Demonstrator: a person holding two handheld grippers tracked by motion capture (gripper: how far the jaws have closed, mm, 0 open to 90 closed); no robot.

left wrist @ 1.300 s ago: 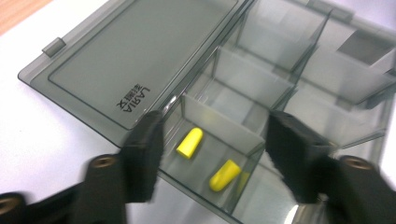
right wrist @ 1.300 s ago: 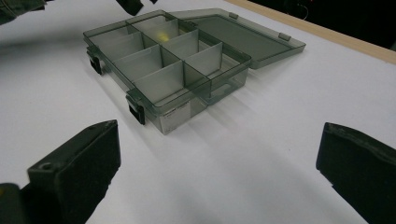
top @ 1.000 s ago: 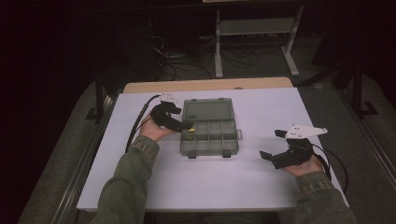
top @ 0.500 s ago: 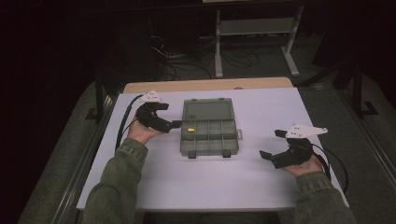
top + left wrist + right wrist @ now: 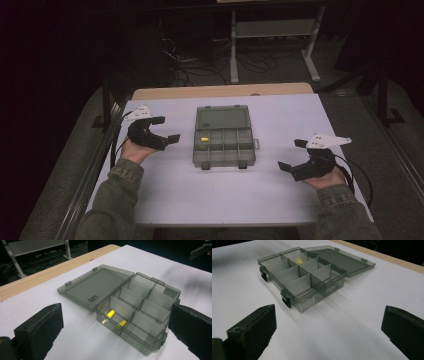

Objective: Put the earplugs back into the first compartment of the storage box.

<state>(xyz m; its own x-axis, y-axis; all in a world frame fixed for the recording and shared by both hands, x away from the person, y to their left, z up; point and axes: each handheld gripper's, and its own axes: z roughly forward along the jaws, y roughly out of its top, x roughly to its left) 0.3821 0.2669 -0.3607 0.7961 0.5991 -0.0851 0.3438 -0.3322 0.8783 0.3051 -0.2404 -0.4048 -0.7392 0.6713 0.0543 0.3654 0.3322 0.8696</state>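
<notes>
Two grippers flanked the grey compartment box [image 5: 223, 137], which sat open mid-table on the white sheet [image 5: 280, 195], lid [image 5: 222, 117] laid flat on its far side. The left gripper [image 5: 166, 130], just beside the box, had its jaws spread wide with nothing between them. The right gripper [image 5: 292, 155] stood well apart, equally wide and empty. A small yellow piece [image 5: 110, 313] lay in one left-hand compartment.

The open lid [image 5: 96, 287] of the box [image 5: 140, 315] bears a small dark embossed mark near its hinge edge, seen upside down in the left gripper view and too small and blurred to read.
</notes>
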